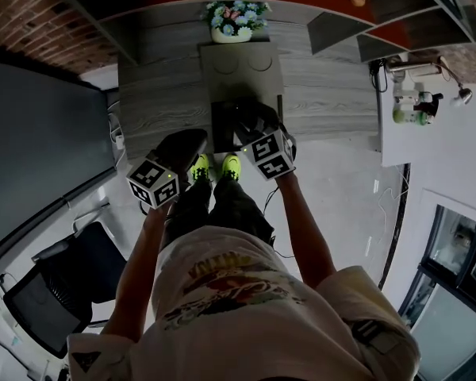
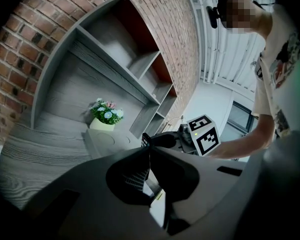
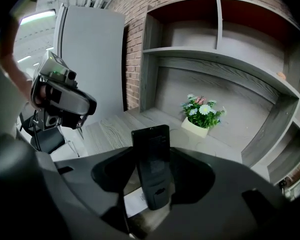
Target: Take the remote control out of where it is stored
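The black remote control [image 3: 152, 164] stands upright between the jaws of my right gripper [image 3: 153, 156], plain back side toward the camera. The jaws are shut on its lower half. From the left gripper view the remote [image 2: 144, 140] shows its buttoned end poking out of the right gripper [image 2: 162, 142]. In the head view the right gripper [image 1: 250, 122] hangs over a dark open compartment [image 1: 222, 133] at the front of the grey desk [image 1: 333, 94]. My left gripper [image 2: 150, 156] is shut with nothing in it and sits to the left [image 1: 192, 143].
A white pot of flowers [image 1: 236, 21] sits at the back of the desk behind a raised grey box [image 1: 239, 71]. Grey shelves [image 3: 225, 59] on a brick wall rise behind. An office chair [image 1: 63, 284] is at lower left, a white table with a lamp [image 1: 416, 105] at right.
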Tool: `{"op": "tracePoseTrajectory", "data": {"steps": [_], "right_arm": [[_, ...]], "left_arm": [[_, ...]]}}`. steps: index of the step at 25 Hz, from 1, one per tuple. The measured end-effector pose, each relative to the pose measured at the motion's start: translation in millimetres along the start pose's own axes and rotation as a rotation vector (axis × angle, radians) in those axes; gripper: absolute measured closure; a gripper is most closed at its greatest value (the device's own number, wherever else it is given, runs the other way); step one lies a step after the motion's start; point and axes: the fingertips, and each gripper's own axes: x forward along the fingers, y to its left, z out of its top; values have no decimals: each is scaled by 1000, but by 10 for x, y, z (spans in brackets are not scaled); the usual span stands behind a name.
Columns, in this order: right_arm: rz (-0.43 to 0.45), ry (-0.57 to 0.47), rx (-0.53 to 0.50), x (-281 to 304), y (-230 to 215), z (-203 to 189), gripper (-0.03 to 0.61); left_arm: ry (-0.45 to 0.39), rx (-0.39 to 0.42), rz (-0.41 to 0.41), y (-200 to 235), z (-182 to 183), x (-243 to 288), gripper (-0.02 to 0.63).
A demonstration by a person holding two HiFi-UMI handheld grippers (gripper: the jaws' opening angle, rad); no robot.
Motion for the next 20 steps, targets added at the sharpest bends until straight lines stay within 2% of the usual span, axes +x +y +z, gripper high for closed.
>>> {"op": "tracePoseTrajectory", "data": {"steps": [4,20], "right_arm": [[-28,-41,33,-100,-22,119,358],[-109,-134,64,-582,-67,419,359]], "left_arm": [[2,12,-21,-38,70,-24,606],[29,78,-122,-357,208,131,606]]}}
